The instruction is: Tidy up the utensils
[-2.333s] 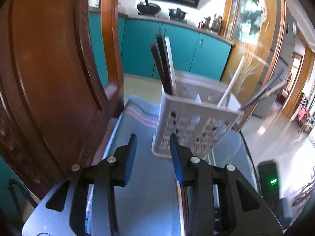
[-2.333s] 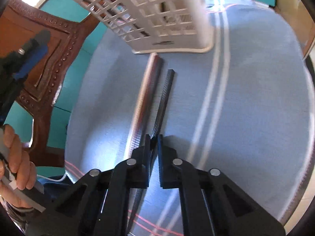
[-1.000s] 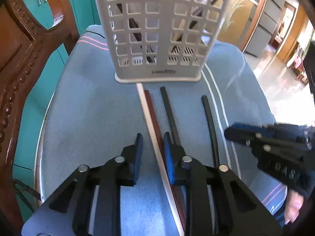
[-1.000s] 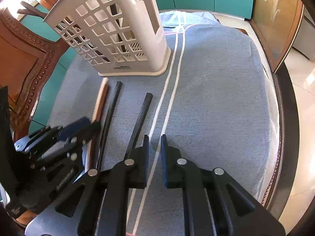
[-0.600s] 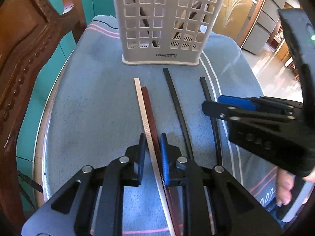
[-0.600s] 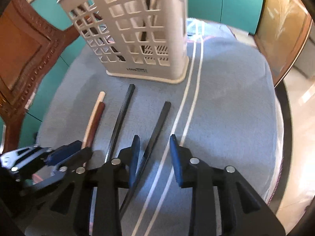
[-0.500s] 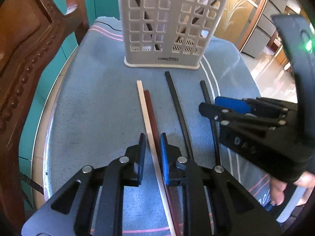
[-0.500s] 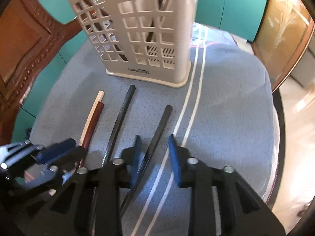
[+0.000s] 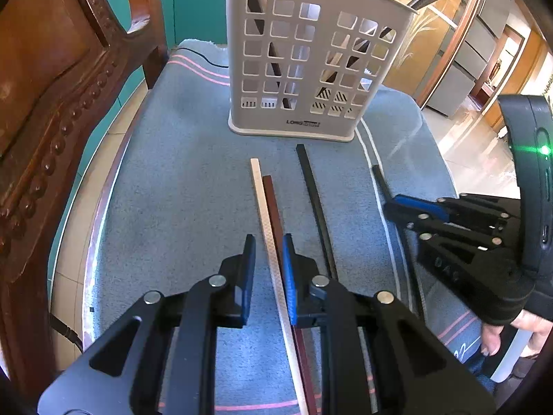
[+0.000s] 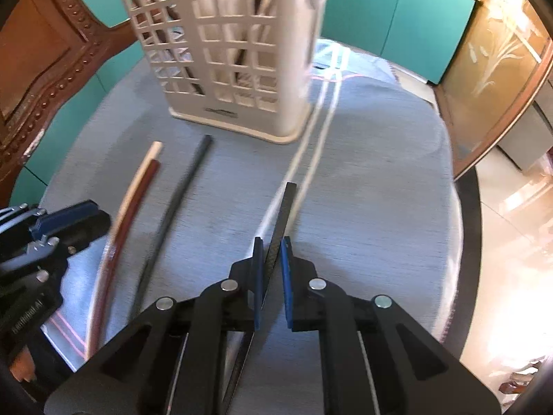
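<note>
Left wrist view: left gripper (image 9: 269, 276), jaws opening, straddles the white chopstick (image 9: 268, 223) and maroon chopstick (image 9: 273, 204) lying on the blue cloth (image 9: 172, 190) before the utensil basket (image 9: 311, 58). Right wrist view: right gripper (image 10: 271, 276), jaws closing, pinches 1 black chopstick (image 10: 281, 218).

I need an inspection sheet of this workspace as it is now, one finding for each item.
Surface: blue-grey cloth with stripes.
Job's things: white basket upright, utensils inside; white chopstick and brown chopstick side by side, loose black chopstick beside them.
Clutter: nothing seen.
Grippers: left gripper open around the white and brown pair; right gripper shut on the held black chopstick.
Cables: thin black cable behind the basket.
Surroundings: carved wooden chair, teal cabinets.
</note>
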The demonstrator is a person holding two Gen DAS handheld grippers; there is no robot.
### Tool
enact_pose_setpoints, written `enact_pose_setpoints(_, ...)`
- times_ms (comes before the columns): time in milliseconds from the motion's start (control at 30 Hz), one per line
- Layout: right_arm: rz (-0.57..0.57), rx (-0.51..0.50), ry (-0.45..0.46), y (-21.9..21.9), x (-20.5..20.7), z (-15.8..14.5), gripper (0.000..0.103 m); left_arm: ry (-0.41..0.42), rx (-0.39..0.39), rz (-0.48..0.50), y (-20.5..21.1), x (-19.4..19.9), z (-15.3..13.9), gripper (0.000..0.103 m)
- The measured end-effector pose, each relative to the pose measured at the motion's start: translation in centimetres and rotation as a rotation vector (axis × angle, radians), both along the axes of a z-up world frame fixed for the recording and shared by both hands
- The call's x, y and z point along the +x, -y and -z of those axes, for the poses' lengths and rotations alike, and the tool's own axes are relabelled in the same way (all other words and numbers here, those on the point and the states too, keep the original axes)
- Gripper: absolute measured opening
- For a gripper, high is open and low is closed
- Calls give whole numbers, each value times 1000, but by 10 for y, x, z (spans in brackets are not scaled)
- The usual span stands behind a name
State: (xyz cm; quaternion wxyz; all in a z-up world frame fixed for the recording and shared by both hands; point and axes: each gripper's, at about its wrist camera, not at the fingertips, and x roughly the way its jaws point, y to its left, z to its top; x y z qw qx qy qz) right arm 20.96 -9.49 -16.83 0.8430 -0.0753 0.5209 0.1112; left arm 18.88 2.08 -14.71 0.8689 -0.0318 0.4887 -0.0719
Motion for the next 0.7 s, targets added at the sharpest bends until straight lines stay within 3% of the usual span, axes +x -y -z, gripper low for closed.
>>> enact_pose_setpoints(700, -1, -28, 1, 8, -1, 3, 11, -11, 22, 9, 23, 15, 15, 27)
